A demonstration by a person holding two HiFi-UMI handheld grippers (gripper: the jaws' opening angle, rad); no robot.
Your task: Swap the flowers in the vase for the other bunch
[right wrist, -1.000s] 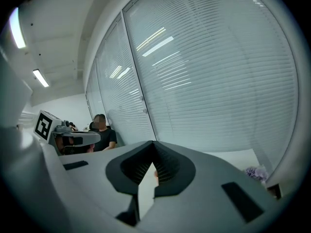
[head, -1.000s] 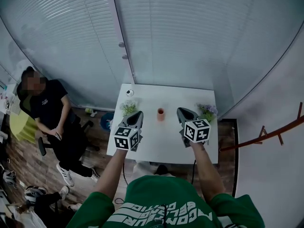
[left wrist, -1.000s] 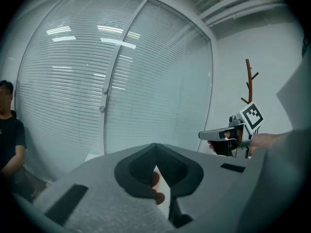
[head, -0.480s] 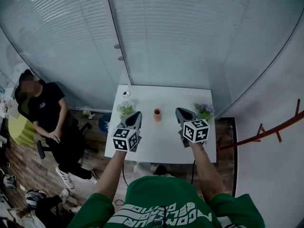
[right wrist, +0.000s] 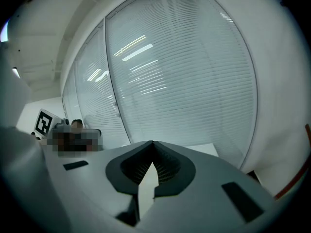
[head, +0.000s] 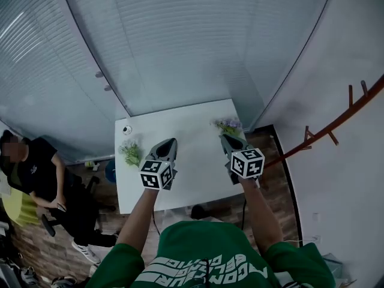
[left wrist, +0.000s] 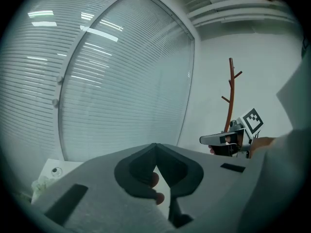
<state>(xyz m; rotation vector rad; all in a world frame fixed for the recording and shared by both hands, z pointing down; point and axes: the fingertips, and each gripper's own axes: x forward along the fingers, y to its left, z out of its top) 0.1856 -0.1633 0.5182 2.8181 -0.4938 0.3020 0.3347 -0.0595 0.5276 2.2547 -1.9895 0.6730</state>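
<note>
L gripper point(left wrist: 155, 146) jaws together; R gripper point(left wrist: 205, 140) beyond.

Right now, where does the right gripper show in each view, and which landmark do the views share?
Head view: right gripper right of centre, over the white table, beside the purple flowers.
Left gripper view: right gripper at middle right, before the coat rack.
Right gripper view: its own shut tongs, bottom centre.
Shared landmark: the glass wall with blinds.

Left gripper point(head: 172, 141), right gripper point(head: 224, 137) farther right
</note>
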